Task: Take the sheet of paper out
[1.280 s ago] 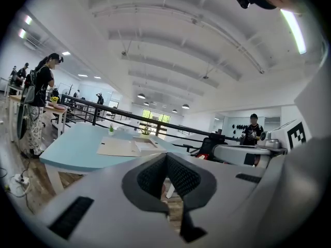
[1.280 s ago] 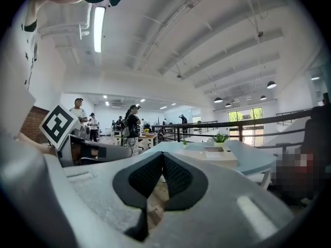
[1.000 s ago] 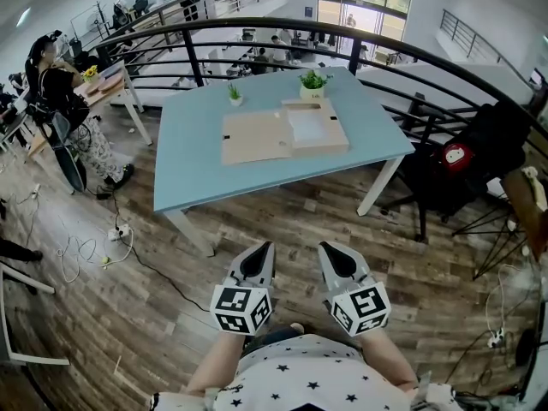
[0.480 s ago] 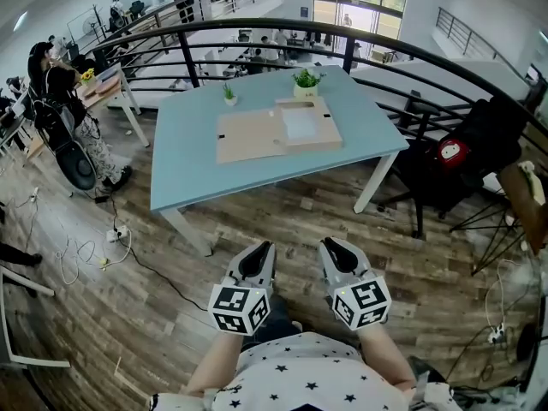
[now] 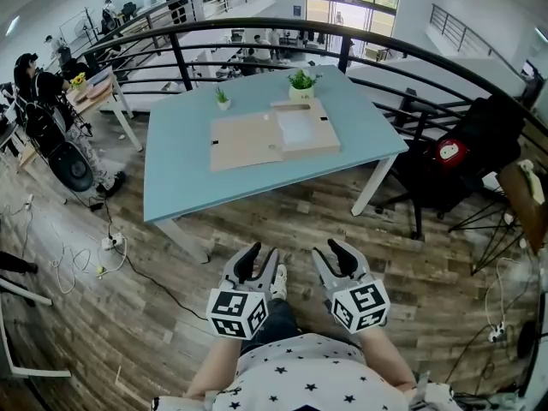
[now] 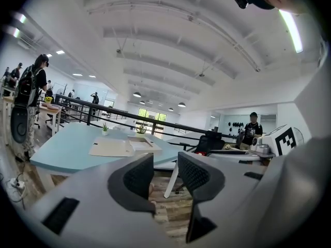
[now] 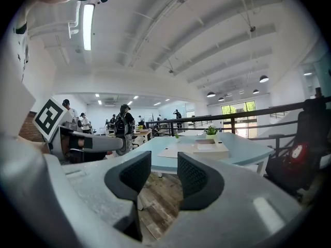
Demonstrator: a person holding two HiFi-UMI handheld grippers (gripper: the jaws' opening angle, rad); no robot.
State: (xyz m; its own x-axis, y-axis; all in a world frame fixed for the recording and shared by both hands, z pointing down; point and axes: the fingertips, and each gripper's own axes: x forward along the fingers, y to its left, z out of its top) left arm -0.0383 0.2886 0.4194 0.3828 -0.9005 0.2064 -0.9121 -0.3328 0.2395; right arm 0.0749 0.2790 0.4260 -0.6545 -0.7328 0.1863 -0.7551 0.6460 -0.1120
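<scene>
So, approach stage only. The white sheet of paper (image 5: 300,128) lies flat in the tray half of an open brown cardboard file box (image 5: 315,148), upper ctr of the head view, on the light-blue surface (image 5: 184,178). The box's lid flap (image 5: 244,142) is spread toward frame-left. A small green potted plant (image 5: 300,81) stands just behind the box.

Both grippers hang at bottom ctr over the wood-plank floor (image 5: 257,221), well apart from the surface. Left gripper (image 5: 261,260): jaws opening, already wide, nothing btwn them. Right gripper (image 5: 329,253): same, opening & empty.

Nothing of the task looks done yet. Next prob. calls for closing in on the surface. Then one gripper comes in low & flat at a sheet edge, since thin paper lying flush gives little to pinch. The other could steady the box.
</scene>
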